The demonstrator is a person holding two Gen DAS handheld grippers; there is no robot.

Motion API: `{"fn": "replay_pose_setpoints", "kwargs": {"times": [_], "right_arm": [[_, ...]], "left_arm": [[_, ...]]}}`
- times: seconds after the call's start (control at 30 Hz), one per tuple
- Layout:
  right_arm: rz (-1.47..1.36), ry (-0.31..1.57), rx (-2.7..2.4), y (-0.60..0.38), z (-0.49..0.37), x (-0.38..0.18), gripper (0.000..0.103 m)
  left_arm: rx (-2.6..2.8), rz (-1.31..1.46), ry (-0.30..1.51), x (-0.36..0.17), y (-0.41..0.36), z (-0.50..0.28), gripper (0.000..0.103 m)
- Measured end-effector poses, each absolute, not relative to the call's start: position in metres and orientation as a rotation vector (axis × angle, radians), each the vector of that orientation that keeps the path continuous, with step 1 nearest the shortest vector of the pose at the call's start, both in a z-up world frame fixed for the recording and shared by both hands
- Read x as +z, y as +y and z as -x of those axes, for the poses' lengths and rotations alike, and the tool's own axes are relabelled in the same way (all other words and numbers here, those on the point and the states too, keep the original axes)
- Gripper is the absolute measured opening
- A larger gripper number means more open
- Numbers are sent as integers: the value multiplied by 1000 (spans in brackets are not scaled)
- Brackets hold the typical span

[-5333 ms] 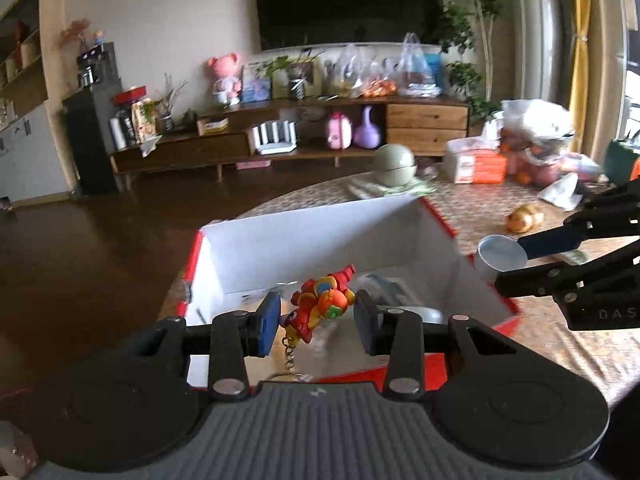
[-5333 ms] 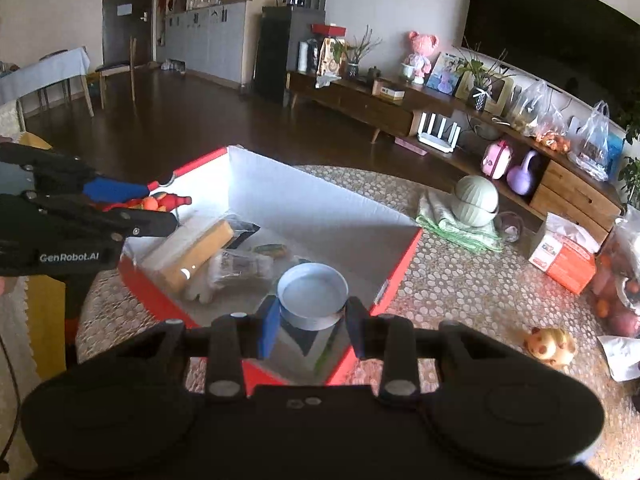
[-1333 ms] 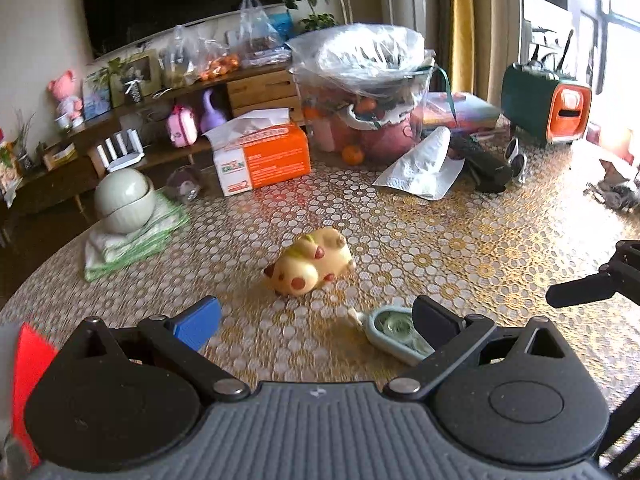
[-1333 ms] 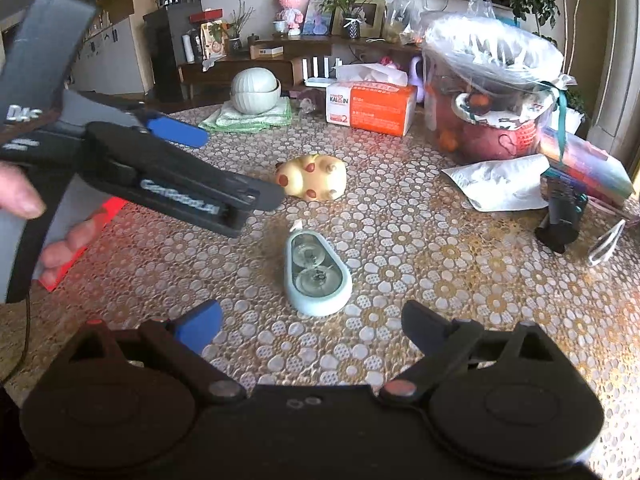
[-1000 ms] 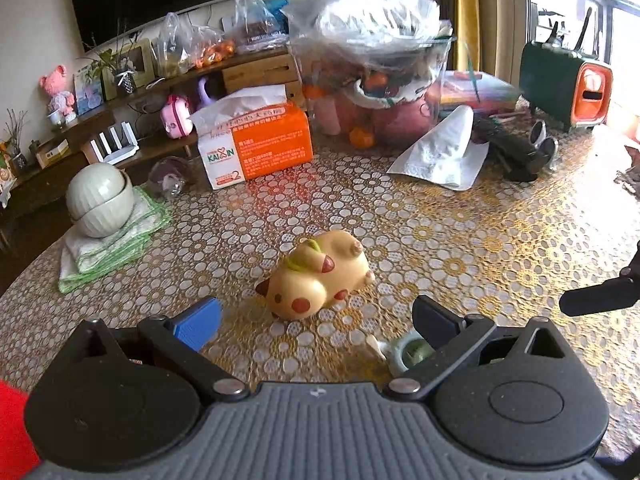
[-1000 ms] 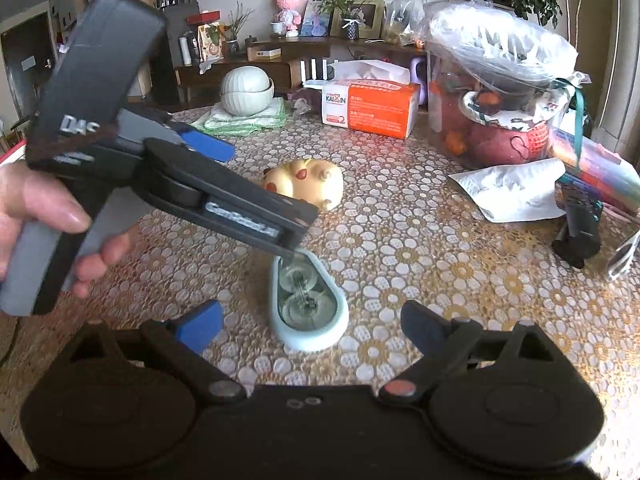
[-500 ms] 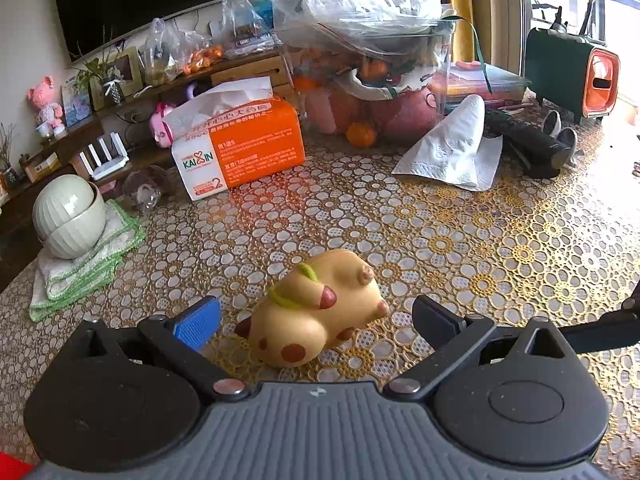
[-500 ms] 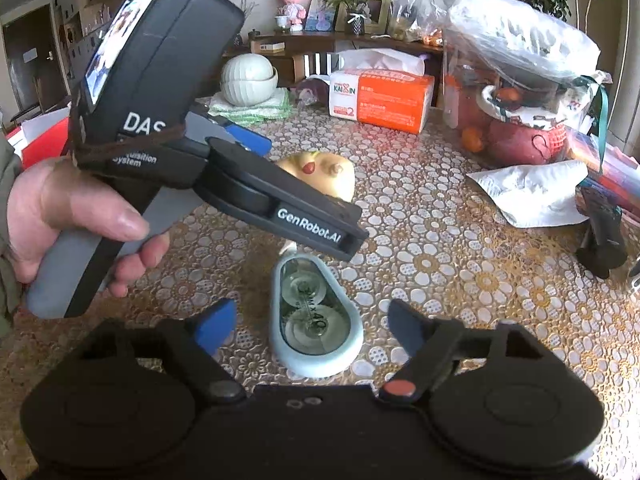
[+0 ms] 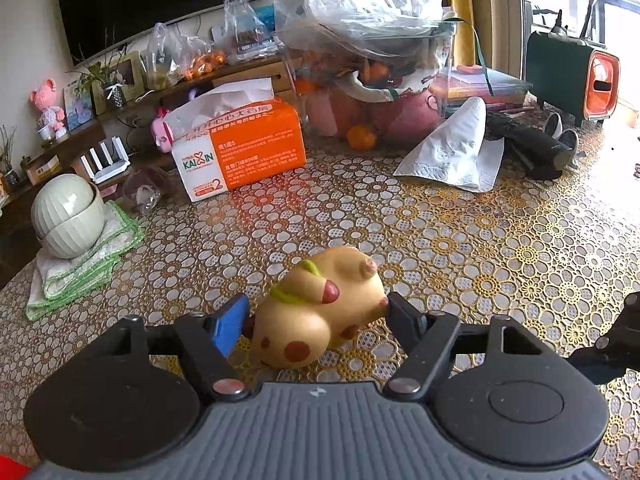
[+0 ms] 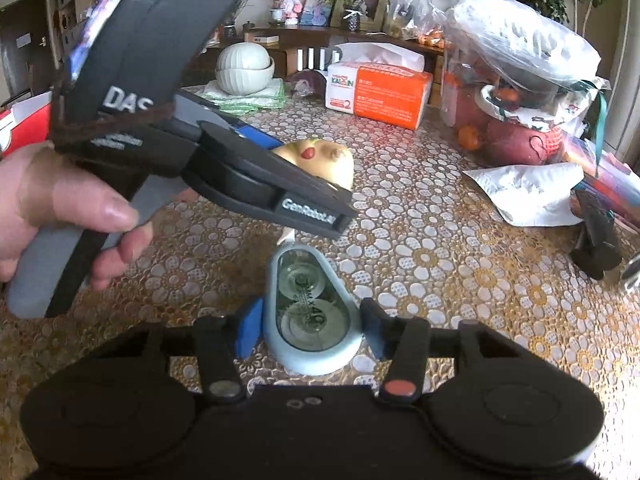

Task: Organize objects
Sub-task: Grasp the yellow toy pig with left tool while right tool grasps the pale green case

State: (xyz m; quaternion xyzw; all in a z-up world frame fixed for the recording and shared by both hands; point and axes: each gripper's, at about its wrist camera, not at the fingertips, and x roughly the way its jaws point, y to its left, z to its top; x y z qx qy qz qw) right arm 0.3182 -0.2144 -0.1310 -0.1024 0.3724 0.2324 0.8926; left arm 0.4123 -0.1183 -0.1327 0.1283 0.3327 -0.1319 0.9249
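Both claws are seen lowered over a gold floral tablecloth [image 9: 460, 216]. Between the fingers of the left gripper [image 9: 316, 320] a yellow spotted toy animal [image 9: 320, 312] is bracketed as it lies on the cloth; the blue pad [image 9: 230, 322] sits just beside one end and the black pad touches or nearly touches the other, so a firm grip cannot be told. In the right wrist view the right gripper [image 10: 310, 330] is set around the rounded end of a pale blue correction tape dispenser [image 10: 310, 312], with a sliver of space visible at each pad, so the jaws are not yet closed on it. The dispenser lies flat, near the toy, its tip pointed toward it. Farther back on the table an orange tissue box [image 9: 240, 148], a white napkin [image 9: 456, 152] and stacked pale bowls [image 9: 68, 216] on a folded green-edged cloth are seen.
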Motion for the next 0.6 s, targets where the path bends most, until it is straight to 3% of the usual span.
{"fn": "replay_pose_setpoints", "kwargs": {"times": [0.6], "right_arm": [[122, 768, 462, -223, -260, -95, 51]], "left_arm": [[-240, -148, 721, -83, -104, -337, 67]]}}
